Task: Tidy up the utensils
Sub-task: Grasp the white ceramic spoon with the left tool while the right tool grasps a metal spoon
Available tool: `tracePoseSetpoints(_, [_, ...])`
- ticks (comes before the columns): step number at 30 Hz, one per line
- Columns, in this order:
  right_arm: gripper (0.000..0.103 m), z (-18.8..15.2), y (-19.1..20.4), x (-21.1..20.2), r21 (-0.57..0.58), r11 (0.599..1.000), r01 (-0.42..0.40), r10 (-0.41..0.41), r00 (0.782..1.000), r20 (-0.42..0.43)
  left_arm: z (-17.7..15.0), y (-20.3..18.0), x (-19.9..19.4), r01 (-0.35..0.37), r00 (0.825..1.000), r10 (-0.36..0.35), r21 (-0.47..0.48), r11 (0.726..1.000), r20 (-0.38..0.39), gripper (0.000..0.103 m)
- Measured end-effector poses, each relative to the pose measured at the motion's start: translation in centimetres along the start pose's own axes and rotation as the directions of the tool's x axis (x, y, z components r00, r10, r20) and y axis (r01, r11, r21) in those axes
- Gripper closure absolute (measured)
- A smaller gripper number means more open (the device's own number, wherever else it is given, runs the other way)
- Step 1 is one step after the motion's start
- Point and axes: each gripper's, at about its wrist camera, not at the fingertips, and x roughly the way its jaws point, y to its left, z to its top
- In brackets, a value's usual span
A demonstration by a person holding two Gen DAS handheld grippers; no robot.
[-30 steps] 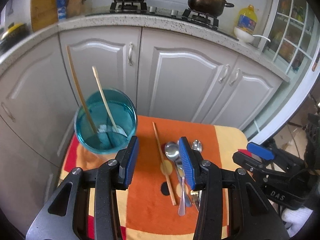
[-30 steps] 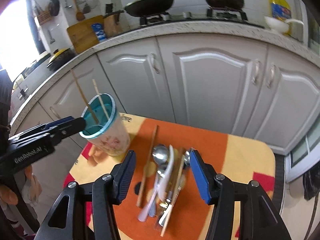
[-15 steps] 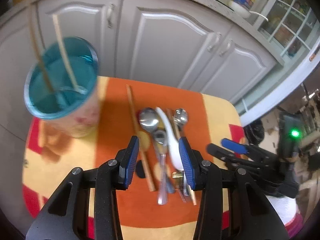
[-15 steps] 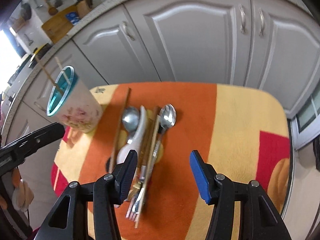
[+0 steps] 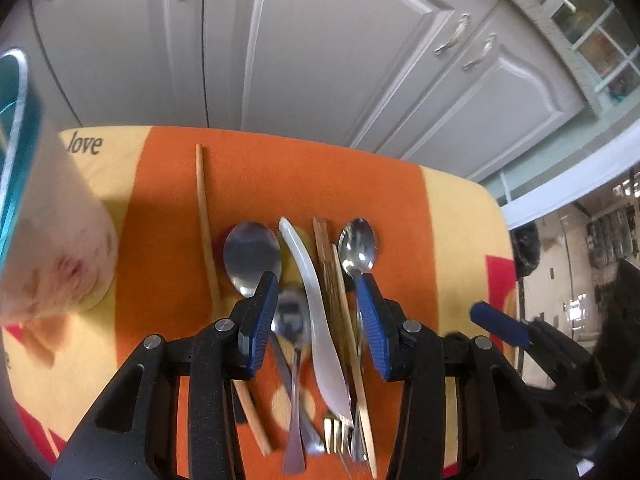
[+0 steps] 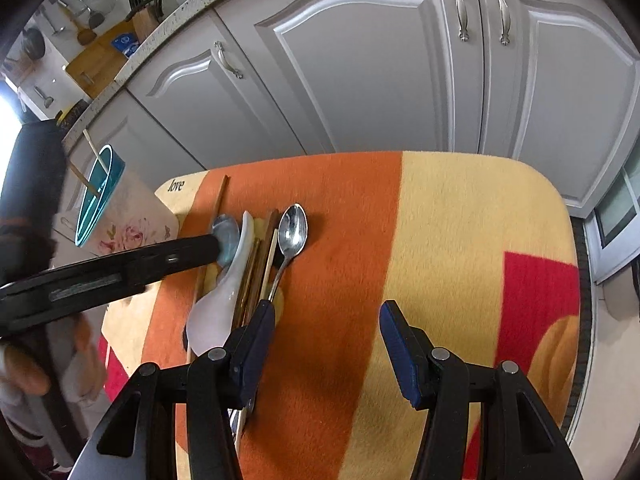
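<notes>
The left gripper (image 5: 316, 288) hangs over the pile of utensils with its jaws closing; the white ceramic spoon (image 5: 316, 292), a small metal spoon (image 5: 290, 316) and bundled chopsticks (image 5: 332, 280) lie between the blue pads, none of them pinched. At its 11 o'clock rests a large metal spoon (image 5: 251, 256), at 1 o'clock another shiny spoon (image 5: 357, 248), and at 10 o'clock a lone chopstick (image 5: 206, 220). Fork tines (image 5: 336, 438) show at 6 o'clock. Far out at 9 o'clock stands the floral cup (image 5: 52, 240) with its teal rim. The right gripper (image 6: 328, 316) holds its jaws apart over bare orange cloth (image 6: 340, 240), the pile at its 10 o'clock. Grey cabinet doors (image 6: 360, 72) stand at 12 o'clock.
</notes>
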Motion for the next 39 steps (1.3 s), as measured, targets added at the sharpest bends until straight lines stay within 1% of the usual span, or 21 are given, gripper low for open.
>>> tracePoseSetpoints(2, [0.049,0.3,-0.1,0.2,-0.004,1.0,-0.005,0.005,1.0,-0.001,0.5,-0.1,0.9,-0.015,1.0,0.016,0.007,1.0,-0.015,0.075])
tracePoseSetpoints(5, [0.049,0.8,-0.1,0.8,-0.013,1.0,-0.01,0.01,1.0,-0.011,0.9,0.1,2.0,-0.041,0.999,0.041,0.008,0.999,-0.034,0.081])
tracePoseSetpoints(8, [0.05,1.3,0.0,1.6,-0.022,1.0,-0.021,0.021,1.0,-0.015,1.3,0.3,2.9,-0.037,0.998,0.036,-0.004,0.999,-0.052,0.083])
tracePoseSetpoints(10, [0.058,1.9,0.1,2.3,-0.032,0.999,-0.04,0.04,0.999,-0.009,1.6,0.3,3.3,-0.038,0.998,0.038,-0.006,0.999,-0.059,0.083])
tracePoseSetpoints(12, [0.06,2.6,0.2,3.2,-0.056,0.997,-0.052,0.052,0.999,-0.008,1.7,0.6,3.5,-0.034,0.997,0.033,-0.017,0.999,-0.07,0.083])
tracePoseSetpoints(13, [0.063,2.9,0.3,3.5,-0.067,0.996,-0.056,0.056,0.998,-0.009,1.8,0.8,3.5,-0.031,0.997,0.03,-0.023,0.999,-0.074,0.083])
tracePoseSetpoints(21, [0.065,5.2,0.8,6.8,-0.182,0.978,-0.097,0.092,0.995,-0.036,2.3,1.2,3.6,-0.016,0.996,0.014,-0.02,1.0,-0.09,0.083])
tracePoseSetpoints(22, [0.068,5.3,0.9,7.3,-0.196,0.975,-0.106,0.099,0.994,-0.044,2.3,1.1,3.7,-0.015,0.996,0.013,-0.019,1.0,-0.089,0.083])
tracePoseSetpoints(23, [0.076,5.3,1.0,7.7,-0.205,0.972,-0.118,0.109,0.993,-0.054,2.3,1.0,3.7,-0.015,0.996,0.013,-0.017,1.0,-0.088,0.085])
tracePoseSetpoints(24, [0.086,5.2,1.1,8.0,-0.211,0.969,-0.126,0.115,0.991,-0.061,2.3,1.0,3.8,-0.013,0.996,0.012,-0.014,1.0,-0.088,0.088])
tracePoseSetpoints(25, [0.093,5.1,1.2,8.2,-0.223,0.966,-0.129,0.118,0.991,-0.063,2.3,1.0,3.9,-0.01,0.996,0.009,-0.012,1.0,-0.09,0.09])
tracePoseSetpoints(28, [0.098,4.8,0.8,7.9,-0.221,0.964,-0.145,0.135,0.989,-0.06,2.3,1.0,3.9,-0.004,0.996,0.004,-0.007,1.0,-0.085,0.091])
tracePoseSetpoints(30, [0.099,4.3,0.1,6.8,-0.206,0.969,-0.135,0.128,0.991,-0.049,2.1,0.9,3.5,-0.002,0.997,0.001,-0.005,1.0,-0.077,0.093])
tracePoseSetpoints(33, [0.099,3.1,-1.1,4.9,-0.183,0.975,-0.125,0.121,0.992,-0.037,1.6,0.8,2.8,0.001,0.998,0.0,0.014,1.0,-0.062,0.094])
tracePoseSetpoints(36, [0.099,1.5,-3.5,2.8,-0.109,0.986,-0.127,0.124,0.992,-0.026,0.9,0.9,1.8,0.02,0.998,-0.02,0.012,1.0,-0.06,0.094])
tracePoseSetpoints(38, [0.1,0.7,-4.6,1.5,-0.081,0.99,-0.113,0.112,0.994,-0.007,0.4,0.9,0.7,0.035,0.998,-0.034,0.016,0.999,-0.046,0.094])
tracePoseSetpoints(39, [0.1,0.4,-5.1,0.8,-0.066,0.991,-0.118,0.119,0.993,0.001,0.2,0.9,0.2,0.043,0.998,-0.042,0.016,0.999,-0.04,0.094])
